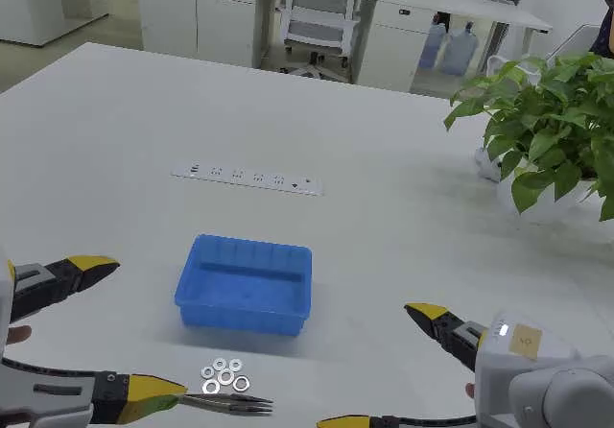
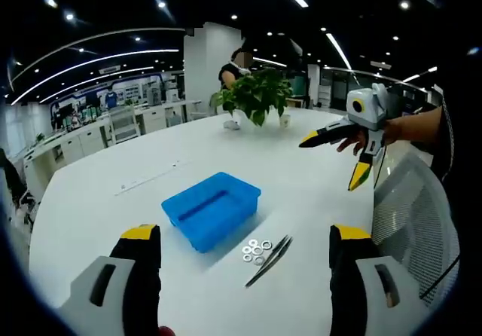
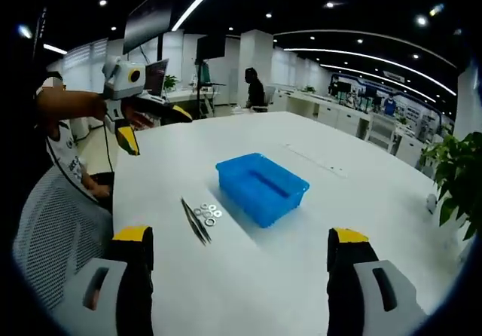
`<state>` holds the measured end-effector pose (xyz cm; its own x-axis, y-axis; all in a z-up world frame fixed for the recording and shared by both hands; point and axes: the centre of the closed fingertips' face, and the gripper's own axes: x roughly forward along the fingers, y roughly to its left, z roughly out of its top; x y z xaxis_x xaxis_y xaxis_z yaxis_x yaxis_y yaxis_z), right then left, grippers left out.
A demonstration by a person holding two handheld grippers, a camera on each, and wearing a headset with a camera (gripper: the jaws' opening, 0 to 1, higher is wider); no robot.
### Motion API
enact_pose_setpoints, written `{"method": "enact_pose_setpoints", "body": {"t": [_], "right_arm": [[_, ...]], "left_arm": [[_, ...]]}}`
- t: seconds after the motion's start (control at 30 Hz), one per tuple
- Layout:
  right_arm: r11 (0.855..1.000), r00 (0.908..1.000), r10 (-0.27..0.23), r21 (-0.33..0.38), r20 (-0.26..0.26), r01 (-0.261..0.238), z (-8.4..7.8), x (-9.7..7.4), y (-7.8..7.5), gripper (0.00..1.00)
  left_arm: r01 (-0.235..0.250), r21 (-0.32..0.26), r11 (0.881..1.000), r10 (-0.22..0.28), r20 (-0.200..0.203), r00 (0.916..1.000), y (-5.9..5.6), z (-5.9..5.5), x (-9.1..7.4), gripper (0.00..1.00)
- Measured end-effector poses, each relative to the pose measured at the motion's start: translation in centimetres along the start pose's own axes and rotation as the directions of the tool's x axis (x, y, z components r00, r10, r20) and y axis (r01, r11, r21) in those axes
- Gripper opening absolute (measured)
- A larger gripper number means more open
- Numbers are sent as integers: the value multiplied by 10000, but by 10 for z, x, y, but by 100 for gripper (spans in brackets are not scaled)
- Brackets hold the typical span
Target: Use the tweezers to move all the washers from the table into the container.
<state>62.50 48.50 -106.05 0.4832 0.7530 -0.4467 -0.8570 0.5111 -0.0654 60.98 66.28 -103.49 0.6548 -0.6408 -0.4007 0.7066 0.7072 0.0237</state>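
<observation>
Evidently the start: left gripper (image 1: 136,327) and right gripper (image 1: 369,364) are wide open, empty. Next, one must grasp the tweezers (image 1: 235,404) beside the washers (image 1: 224,375).

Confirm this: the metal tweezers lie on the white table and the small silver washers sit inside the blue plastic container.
Wrong on the washers. The head view shows the small silver washers on the white table, beside the metal tweezers, outside the blue plastic container.

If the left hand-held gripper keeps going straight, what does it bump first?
Probably the washers and tweezers lying between its open jaws, then the blue container; it may pass above them, height is unclear.
</observation>
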Motion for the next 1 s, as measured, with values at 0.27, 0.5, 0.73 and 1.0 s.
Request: {"method": "enact_pose_setpoints", "body": {"t": [0.27, 0.5, 0.73, 1.0], "right_arm": [[10000, 10000, 2, -29, -10, -2, 0, 0, 0, 99], [10000, 10000, 26, -79, -25, -26, 1, 0, 1, 99], [9999, 10000, 12, -124, -17, -12, 1, -1, 0, 99], [9999, 10000, 16, -164, -15, -16, 2, -1, 0, 99]], "left_arm": [[1, 60, 10000, -1, -11, 10000, 1, 1, 0, 99], [-14, 61, 10000, 14, 2, 10000, 1, 1, -2, 99], [-2, 90, 10000, 2, 4, 10000, 1, 2, -2, 99], [-4, 81, 10000, 4, -4, 10000, 1, 1, -2, 99]]}}
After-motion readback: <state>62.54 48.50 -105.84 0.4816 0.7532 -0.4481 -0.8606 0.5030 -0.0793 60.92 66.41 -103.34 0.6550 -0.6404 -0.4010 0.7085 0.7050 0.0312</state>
